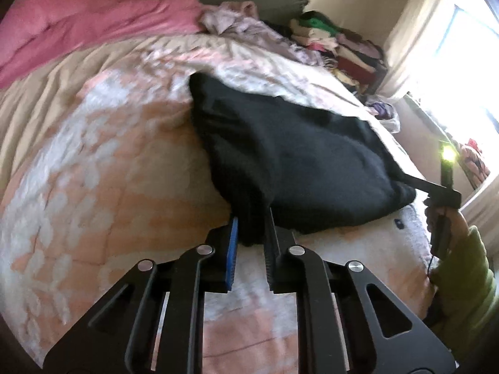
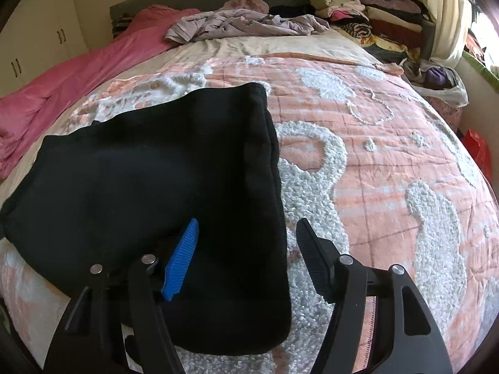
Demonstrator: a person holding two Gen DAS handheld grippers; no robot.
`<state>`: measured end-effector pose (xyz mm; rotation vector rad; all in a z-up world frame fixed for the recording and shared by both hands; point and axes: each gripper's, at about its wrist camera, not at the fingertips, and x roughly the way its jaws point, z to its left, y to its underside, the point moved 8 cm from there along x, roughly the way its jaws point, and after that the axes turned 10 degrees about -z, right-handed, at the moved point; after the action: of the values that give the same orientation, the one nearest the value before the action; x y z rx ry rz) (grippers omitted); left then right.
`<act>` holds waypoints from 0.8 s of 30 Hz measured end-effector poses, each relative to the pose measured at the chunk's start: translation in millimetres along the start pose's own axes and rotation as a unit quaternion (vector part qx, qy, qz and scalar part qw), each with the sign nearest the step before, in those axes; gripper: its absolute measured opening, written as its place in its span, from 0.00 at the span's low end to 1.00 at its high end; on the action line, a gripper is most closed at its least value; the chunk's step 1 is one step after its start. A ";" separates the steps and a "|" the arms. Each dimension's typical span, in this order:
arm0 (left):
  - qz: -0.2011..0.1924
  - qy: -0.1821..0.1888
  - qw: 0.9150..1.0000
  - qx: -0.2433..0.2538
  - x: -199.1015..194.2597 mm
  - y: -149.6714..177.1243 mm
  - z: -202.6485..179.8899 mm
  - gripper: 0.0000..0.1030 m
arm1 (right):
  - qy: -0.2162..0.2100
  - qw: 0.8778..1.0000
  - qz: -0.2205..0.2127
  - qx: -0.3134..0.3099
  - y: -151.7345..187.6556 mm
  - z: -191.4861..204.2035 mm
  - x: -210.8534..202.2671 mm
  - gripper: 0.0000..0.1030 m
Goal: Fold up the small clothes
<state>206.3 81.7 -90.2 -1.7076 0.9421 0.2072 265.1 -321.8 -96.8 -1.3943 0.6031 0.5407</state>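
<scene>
The left tool [image 1: 251,218] pinches the black garment's [image 1: 296,155] edge on the bed [image 1: 109,171]; the right tool [image 2: 246,233] hangs open above the cloth.

Home bedroom: quilted bed [image 2: 389,162], stacked clothes [image 2: 368,15].

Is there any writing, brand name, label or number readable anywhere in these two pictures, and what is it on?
None can be read.
The black fabric garment shows no print or visible tag.
The peach and white tufted bedspread carries only shapes, no letters.
The stack of folded clothes by the wall is too small and blurred for any label.
</scene>
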 end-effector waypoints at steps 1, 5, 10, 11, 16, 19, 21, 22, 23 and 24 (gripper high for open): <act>0.003 0.004 1.000 -0.010 0.4 0.6 2.5 0.08 | 0.000 1.000 0.000 0.000 0.0 -0.1 0.2 0.61; 0.005 -0.016 1.000 0.021 -1.0 -1.1 -1.8 0.08 | 0.008 1.000 0.000 -0.005 -0.4 0.2 -1.3 0.61; 0.002 -0.061 0.997 0.049 -12.0 -3.9 11.7 0.00 | 0.008 1.000 0.004 -0.001 3.7 -3.3 -4.0 0.62; -0.004 -0.044 0.998 0.036 -16.2 -5.8 13.5 0.00 | 0.007 1.000 0.005 0.003 3.8 -4.1 -4.9 0.62; -0.018 -0.020 0.999 0.026 -28.7 -15.2 5.4 0.06 | -0.011 1.000 0.003 0.028 6.1 -7.4 -18.0 0.63; -0.007 -0.012 1.000 0.017 -22.3 -9.9 -0.7 0.25 | -0.024 0.999 0.003 0.049 12.3 -10.7 -26.8 0.63; 0.000 -0.006 1.000 -0.006 -15.0 -7.5 -2.5 0.28 | -0.036 0.997 0.004 0.062 17.5 -13.1 -32.5 0.63; 0.001 -0.005 1.000 -0.025 -10.9 -8.2 -1.7 0.28 | -0.042 0.997 0.003 0.068 19.1 -13.7 -34.5 0.63; 0.004 -0.006 0.998 -0.060 -4.4 -9.3 0.5 0.28 | -0.049 0.996 0.004 0.076 21.0 -13.7 -35.5 0.63; 0.007 -0.002 0.996 -0.088 0.2 -10.4 2.5 0.28 | -0.052 0.995 0.005 0.081 22.5 -14.0 -36.0 0.63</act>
<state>214.3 84.4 -83.5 -1.8621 0.9562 0.3099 222.5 -333.3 -90.1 -1.2039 0.5581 0.5561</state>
